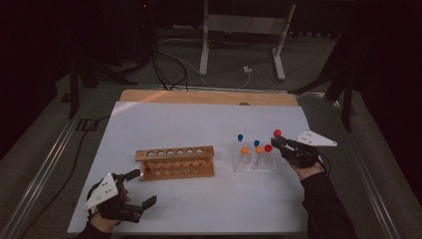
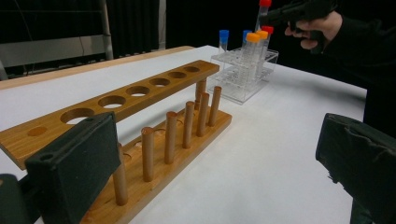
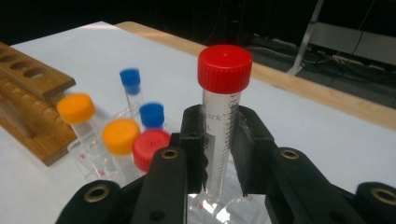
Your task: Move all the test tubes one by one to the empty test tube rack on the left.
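My right gripper (image 3: 220,154) is shut on a clear tube with a red cap (image 3: 224,67), held upright over the right end of the clear plastic rack (image 1: 239,165). That red cap (image 1: 277,133) rises above the other tubes, which carry blue (image 1: 240,137), orange (image 1: 244,150) and red (image 1: 268,148) caps. A wooden rack (image 1: 175,162) with a row of empty holes lies mid-table. My left gripper (image 1: 142,188) is open just in front of the wooden rack's (image 2: 140,107) left end, with nothing between its fingers (image 2: 74,163).
The white board (image 1: 199,124) covers the table, with a bare wooden strip (image 1: 209,96) along its far edge. Beyond it stand a metal frame (image 1: 244,30) and cables on the floor. A dark sleeve (image 1: 326,209) reaches in at bottom right.
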Motion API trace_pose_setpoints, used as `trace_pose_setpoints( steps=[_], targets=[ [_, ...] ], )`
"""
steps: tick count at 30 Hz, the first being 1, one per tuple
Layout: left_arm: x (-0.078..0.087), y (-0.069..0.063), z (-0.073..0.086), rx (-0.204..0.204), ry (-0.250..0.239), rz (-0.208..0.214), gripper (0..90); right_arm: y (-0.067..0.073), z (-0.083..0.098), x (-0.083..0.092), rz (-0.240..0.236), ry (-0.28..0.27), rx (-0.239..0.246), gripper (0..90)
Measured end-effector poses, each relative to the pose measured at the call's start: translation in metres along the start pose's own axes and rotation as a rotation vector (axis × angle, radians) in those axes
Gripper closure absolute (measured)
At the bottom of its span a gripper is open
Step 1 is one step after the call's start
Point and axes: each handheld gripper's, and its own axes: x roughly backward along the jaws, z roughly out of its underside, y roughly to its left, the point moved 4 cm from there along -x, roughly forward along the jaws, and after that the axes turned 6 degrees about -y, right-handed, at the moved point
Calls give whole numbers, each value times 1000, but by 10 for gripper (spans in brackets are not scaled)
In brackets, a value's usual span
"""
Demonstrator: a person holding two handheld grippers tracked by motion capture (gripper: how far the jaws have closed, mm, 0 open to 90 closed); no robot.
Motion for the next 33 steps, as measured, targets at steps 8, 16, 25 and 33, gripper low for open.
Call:
trace_pose_setpoints(
  steps=[8, 16, 25, 33],
  targets=[
    [0, 0, 0, -1, -2, -1, 6, -6, -39, 10, 5, -35, 41, 750],
    [0, -1, -2, -3, 8, 3, 6, 5, -77, 17, -29, -69, 66, 750],
    [-7, -12, -11, 35, 52, 71, 6, 55, -94, 8, -162, -79, 105, 750],
    [-15, -15, -34, 29, 26, 59, 6, 95, -89, -7, -272, -73, 110, 750]
  ],
)
